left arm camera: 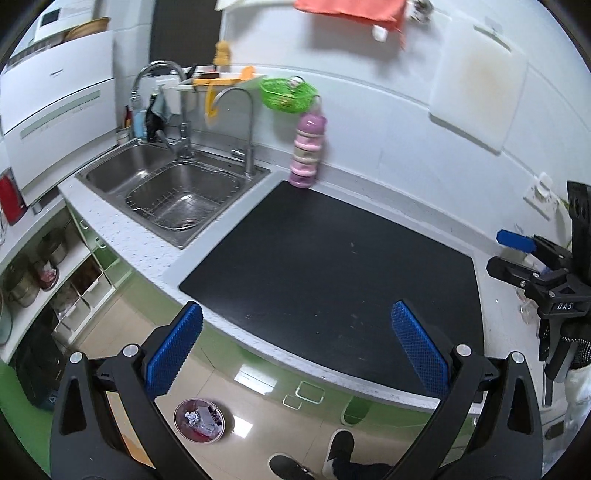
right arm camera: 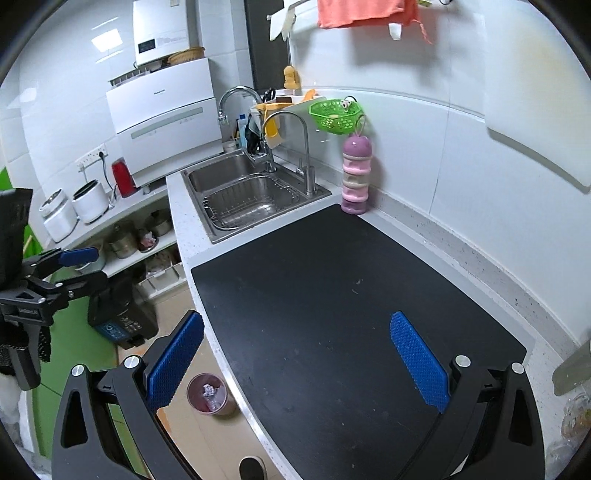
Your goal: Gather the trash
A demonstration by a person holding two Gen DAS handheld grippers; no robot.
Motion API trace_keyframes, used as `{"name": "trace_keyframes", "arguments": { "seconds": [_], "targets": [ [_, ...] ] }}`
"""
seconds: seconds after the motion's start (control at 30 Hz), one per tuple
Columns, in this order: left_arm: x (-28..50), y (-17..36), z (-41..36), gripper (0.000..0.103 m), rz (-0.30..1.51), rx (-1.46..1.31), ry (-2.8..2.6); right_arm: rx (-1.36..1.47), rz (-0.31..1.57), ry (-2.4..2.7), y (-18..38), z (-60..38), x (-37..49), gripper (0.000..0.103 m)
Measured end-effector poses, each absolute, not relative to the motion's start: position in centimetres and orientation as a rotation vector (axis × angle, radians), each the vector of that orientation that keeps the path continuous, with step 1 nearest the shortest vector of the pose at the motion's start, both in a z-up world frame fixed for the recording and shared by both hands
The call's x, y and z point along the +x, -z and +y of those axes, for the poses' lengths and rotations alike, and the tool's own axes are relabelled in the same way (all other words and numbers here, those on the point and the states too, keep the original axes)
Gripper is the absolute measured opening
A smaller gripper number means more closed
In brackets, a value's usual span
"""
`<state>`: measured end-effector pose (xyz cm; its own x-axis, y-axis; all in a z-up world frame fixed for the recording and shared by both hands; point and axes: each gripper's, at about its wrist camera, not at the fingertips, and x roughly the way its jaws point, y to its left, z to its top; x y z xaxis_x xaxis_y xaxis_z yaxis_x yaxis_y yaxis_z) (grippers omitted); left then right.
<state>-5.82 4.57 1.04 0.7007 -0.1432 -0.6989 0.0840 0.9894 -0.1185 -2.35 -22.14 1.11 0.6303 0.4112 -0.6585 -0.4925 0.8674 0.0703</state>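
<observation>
The trash bin (left arm camera: 199, 420) is a small round pink-rimmed container standing on the tiled floor (left arm camera: 258, 376), below the counter edge; crumpled foil and clear wrappers lie inside it. In the left wrist view it sits at about 7 o'clock, just under the left gripper's near finger; in the right wrist view the same bin (right arm camera: 207, 394) shows at roughly 7 o'clock too, just beside the counter's front edge.

The left gripper (left arm camera: 297, 349) hovers over the front edge of the counter with its blue-padded fingers (left arm camera: 173, 349) spread wide apart and nothing between them. The right gripper (right arm camera: 297, 360) hangs over the black mat (right arm camera: 332, 302), its blue pads (right arm camera: 419, 362) likewise wide apart and holding nothing. Each gripper shows at the side of the other's view: the right one at 3 o'clock in the left view, the left one at 9 o'clock in the right view.

The mat lies flat on the white speckled counter (right arm camera: 461, 251) and is bare. At its far corner, toward 12 o'clock, a stacked pink and purple container (right arm camera: 355, 177) stands upright near the wall. Beyond it, at 11 o'clock, is the steel sink (right arm camera: 255, 199) with a wire rack inside and two curved faucets. A green basket (right arm camera: 336, 116) hangs on the tiled wall above, and an orange cloth (right arm camera: 365, 13) hangs at 12 o'clock. A person's dark shoes (left arm camera: 314, 458) show on the floor at 6 o'clock in the left view.
</observation>
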Motion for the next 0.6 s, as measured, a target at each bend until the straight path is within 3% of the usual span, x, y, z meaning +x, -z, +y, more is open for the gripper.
{"name": "trace_keyframes", "arguments": {
  "seconds": [0.6],
  "targets": [
    [-4.4, -2.2, 0.4, 0.1, 0.809, -0.033, 0.075, -0.157, 0.714, -0.599, -2.0, -22.9, -0.6, 0.097]
  ]
}}
